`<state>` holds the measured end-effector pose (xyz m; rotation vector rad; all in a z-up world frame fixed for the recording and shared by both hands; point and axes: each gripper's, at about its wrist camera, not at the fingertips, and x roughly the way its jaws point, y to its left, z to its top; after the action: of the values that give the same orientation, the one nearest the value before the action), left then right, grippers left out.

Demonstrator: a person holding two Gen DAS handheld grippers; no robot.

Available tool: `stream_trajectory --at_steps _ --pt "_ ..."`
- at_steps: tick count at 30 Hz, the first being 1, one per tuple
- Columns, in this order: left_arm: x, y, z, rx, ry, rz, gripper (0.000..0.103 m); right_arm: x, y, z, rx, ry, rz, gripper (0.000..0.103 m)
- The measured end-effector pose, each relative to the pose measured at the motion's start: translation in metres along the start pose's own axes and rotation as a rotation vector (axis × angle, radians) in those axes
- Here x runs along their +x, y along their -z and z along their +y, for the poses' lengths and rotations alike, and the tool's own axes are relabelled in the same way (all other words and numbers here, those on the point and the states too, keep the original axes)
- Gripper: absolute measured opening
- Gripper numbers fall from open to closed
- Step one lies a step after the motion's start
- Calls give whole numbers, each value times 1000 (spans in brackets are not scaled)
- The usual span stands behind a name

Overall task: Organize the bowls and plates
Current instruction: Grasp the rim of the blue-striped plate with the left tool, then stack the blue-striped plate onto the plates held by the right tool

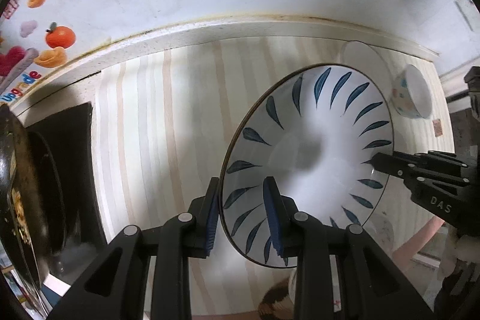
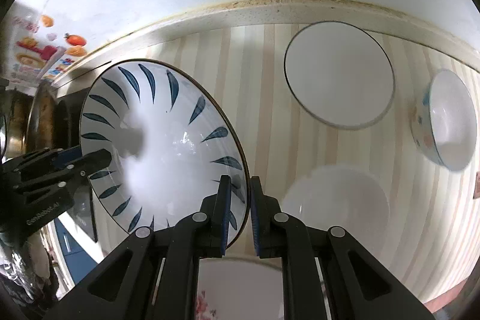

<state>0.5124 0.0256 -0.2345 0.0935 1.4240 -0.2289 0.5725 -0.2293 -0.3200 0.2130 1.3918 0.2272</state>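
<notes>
Blue-leaf bowl [image 1: 306, 158] held off the striped desk [image 1: 168, 140], tilted. Left gripper [image 1: 243, 215] clamps its near rim; right gripper [image 2: 240, 212] clamps the opposite rim. White plate [image 2: 339, 74] and small patterned bowl [image 2: 447, 119] sit beyond.

The right gripper [image 1: 372, 162] carries white letters "DAS" on its black body. The wall sticker [image 1: 27, 80] at far left has colourful letters, not clearly readable.

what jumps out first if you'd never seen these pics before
A big blue-leaf bowl fills both views, lifted over the striped counter, with the left gripper and right gripper each clamped on opposite rims. Behind it sit a plain white plate and a small patterned bowl near the wall.
</notes>
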Motion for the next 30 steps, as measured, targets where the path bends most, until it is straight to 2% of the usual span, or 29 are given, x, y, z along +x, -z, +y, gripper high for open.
stream_trajectory --at_steps 8,14,20,25,30 --pt "2 32 -41 35 12 -1 26 -16 65 -10 -10 -13 26 14" --pt "23 69 -65 52 47 63 26 -17 119 -31 5 -20 66 14" --pt "48 94 -90 75 58 132 26 1 162 -62 59 -20 122 14" --pt "61 104 -100 84 55 162 26 14 186 -76 80 -18 161 14" --pt "69 107 -106 91 37 174 26 21 193 -79 84 -22 177 14"
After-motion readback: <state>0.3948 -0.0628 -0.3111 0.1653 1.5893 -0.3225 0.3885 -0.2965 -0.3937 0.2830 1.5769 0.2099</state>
